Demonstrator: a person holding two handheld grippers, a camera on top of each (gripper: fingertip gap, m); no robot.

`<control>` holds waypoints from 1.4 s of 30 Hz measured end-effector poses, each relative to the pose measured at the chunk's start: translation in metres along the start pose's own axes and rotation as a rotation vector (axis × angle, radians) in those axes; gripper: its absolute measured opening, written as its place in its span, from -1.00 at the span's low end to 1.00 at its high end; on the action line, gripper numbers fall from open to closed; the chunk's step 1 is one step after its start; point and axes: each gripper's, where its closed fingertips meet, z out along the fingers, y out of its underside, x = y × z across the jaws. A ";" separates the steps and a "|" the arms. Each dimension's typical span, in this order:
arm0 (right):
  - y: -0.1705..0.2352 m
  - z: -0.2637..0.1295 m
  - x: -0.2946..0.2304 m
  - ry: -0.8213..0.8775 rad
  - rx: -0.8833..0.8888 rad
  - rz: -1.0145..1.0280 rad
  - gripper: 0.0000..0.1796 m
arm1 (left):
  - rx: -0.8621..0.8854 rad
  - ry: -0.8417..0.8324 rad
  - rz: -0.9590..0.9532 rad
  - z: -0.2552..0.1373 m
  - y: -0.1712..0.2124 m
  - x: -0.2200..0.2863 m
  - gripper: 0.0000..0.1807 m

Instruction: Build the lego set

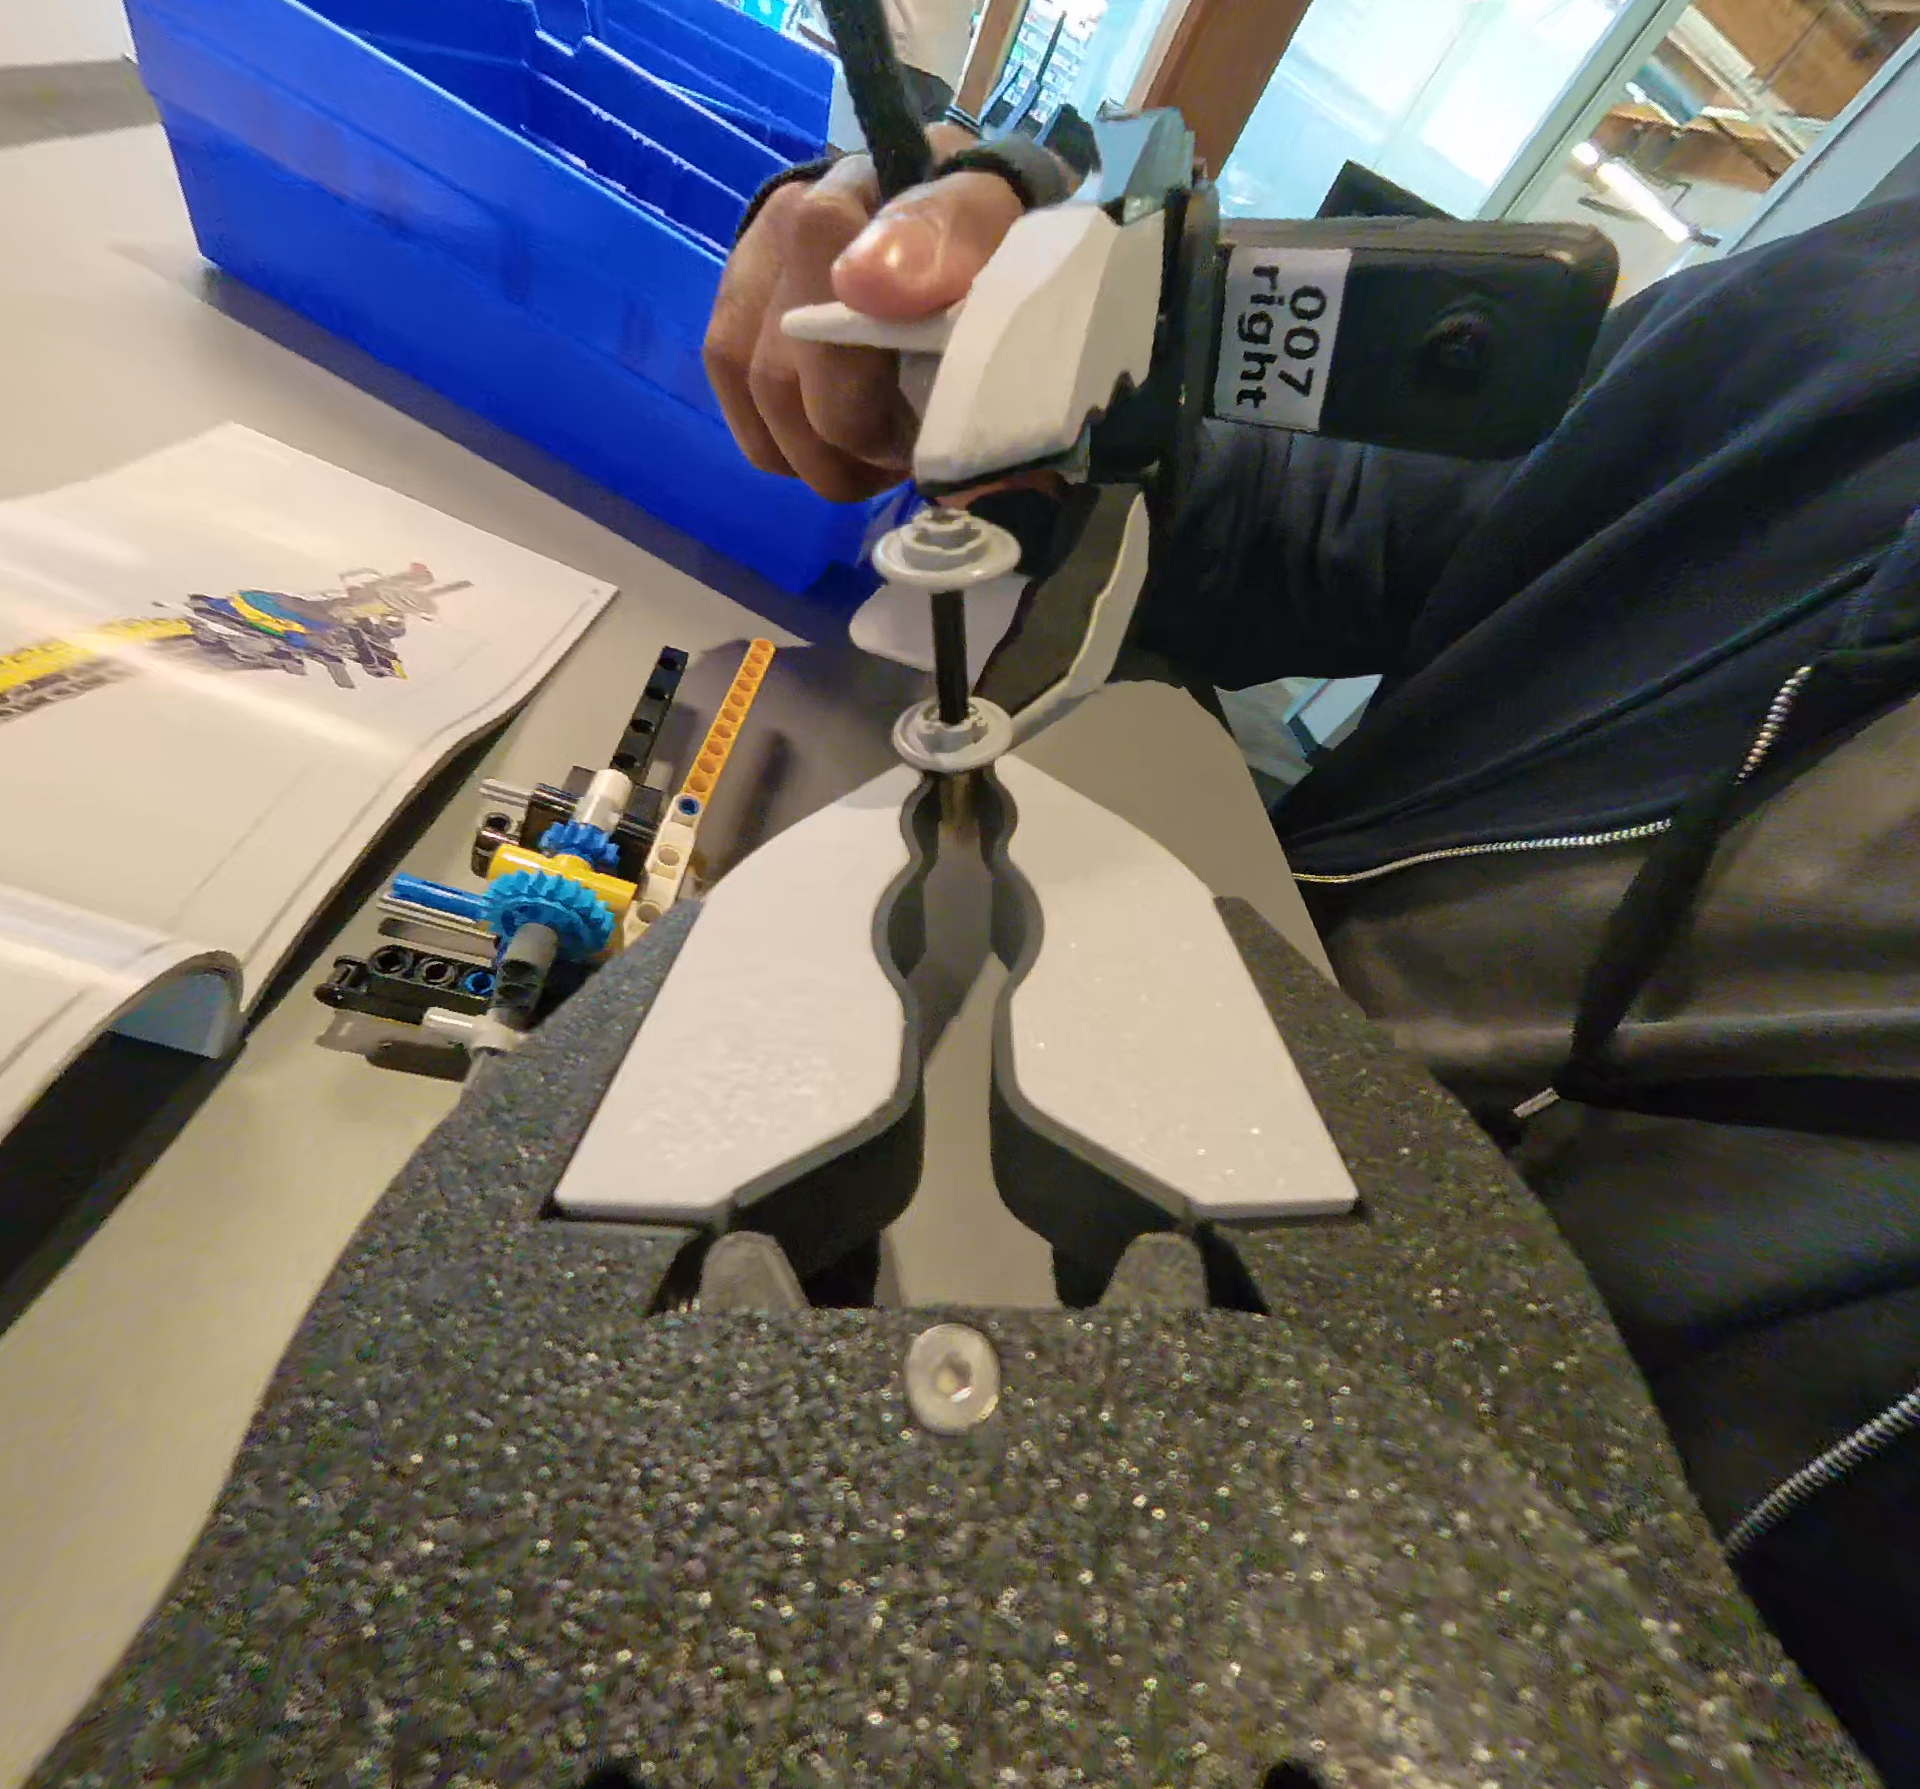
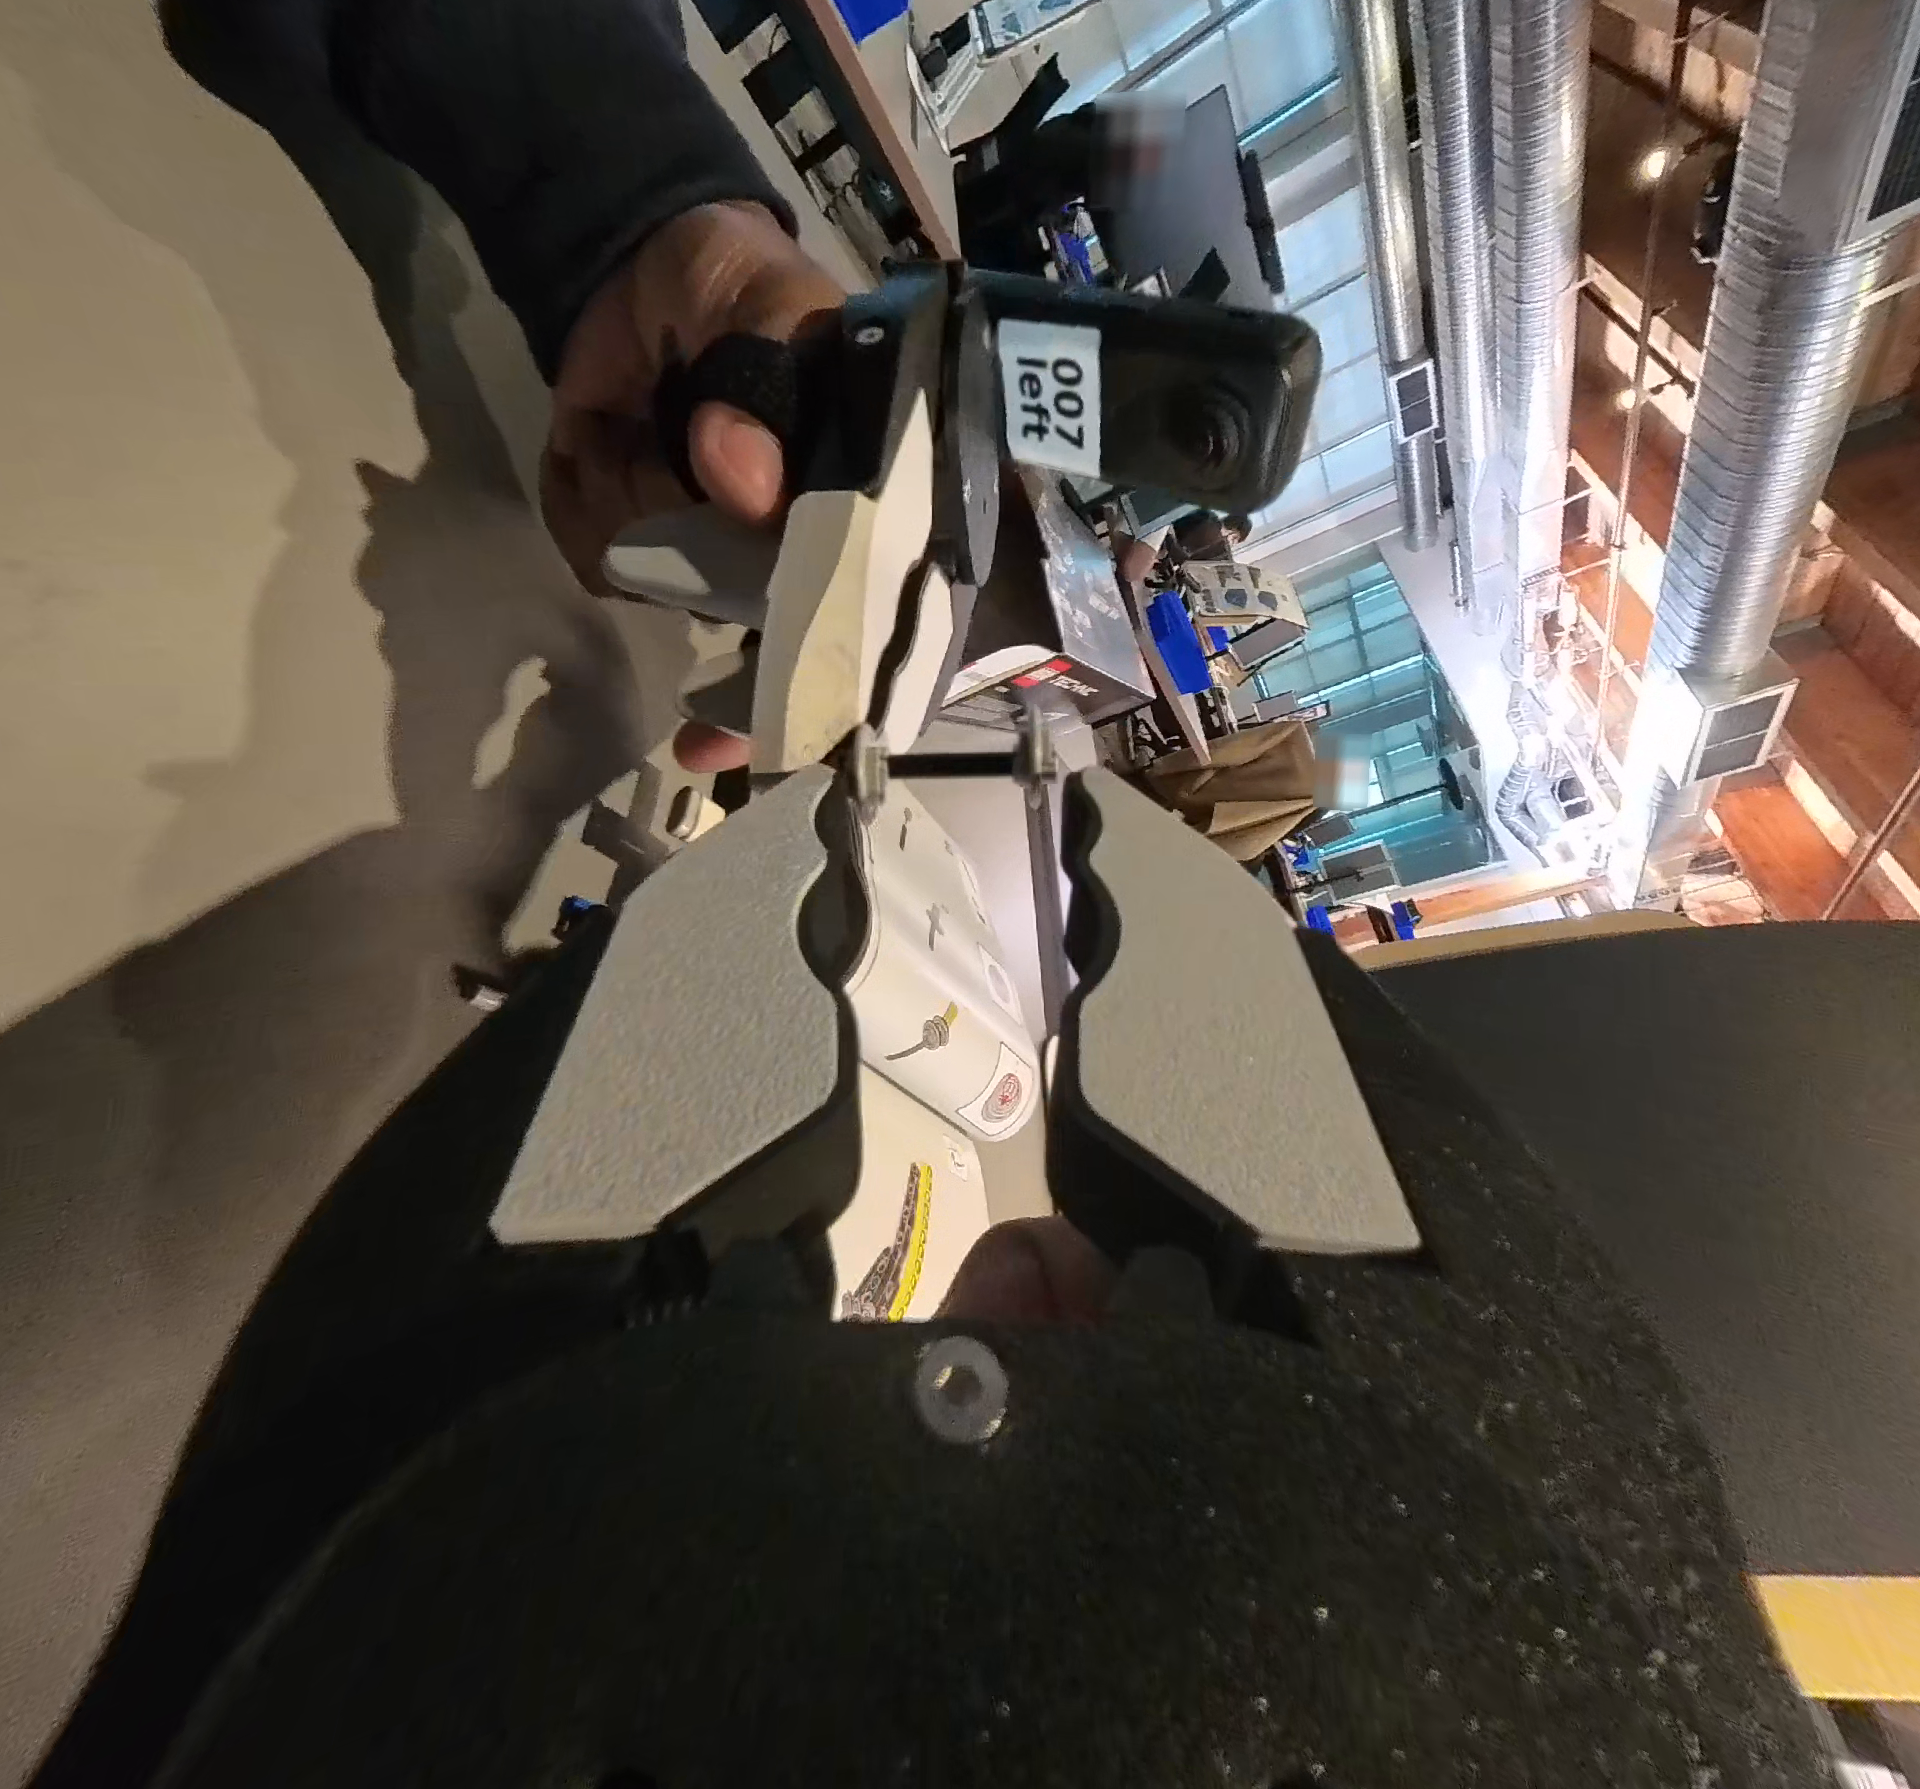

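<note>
A black axle [image 1: 949,643] carries two grey discs, one near its far end [image 1: 945,550] and one lower down [image 1: 951,733]. My left gripper [image 1: 958,783] is shut on the axle just below the lower disc and holds it above the table. My right gripper [image 1: 977,607] comes in from above right. In the right wrist view its jaws [image 2: 956,794] stand apart, and the axle [image 2: 951,763] lies across between the fingertips. One disc [image 2: 868,771] touches the left fingertip. The other disc [image 2: 1039,757] sits just short of the right fingertip. The left gripper [image 2: 857,737] also shows there, closed on the axle's end.
A partly built lego assembly [image 1: 582,898] with blue gears, black beams and an orange beam [image 1: 732,721] lies on the grey table [image 1: 156,1376]. An open instruction booklet [image 1: 260,700] lies left of it. Blue bins [image 1: 416,181] stand behind. The person's dark jacket [image 1: 1558,804] fills the right.
</note>
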 end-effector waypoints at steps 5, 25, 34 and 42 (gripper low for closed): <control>0.000 0.001 -0.002 -0.005 0.002 0.010 -0.59 | -0.003 0.027 -0.041 -0.001 0.001 0.002 -0.92; 0.003 -0.001 -0.010 -0.065 -0.031 0.024 -0.62 | -0.101 -0.017 -0.040 0.001 0.009 0.002 -0.92; 0.007 0.001 -0.010 -0.046 -0.040 0.062 -0.63 | -0.127 -0.068 0.039 0.000 0.010 -0.002 -0.89; 0.013 -0.002 0.008 0.007 0.010 0.281 -0.63 | -0.139 -0.273 0.381 -0.025 -0.001 -0.020 -0.72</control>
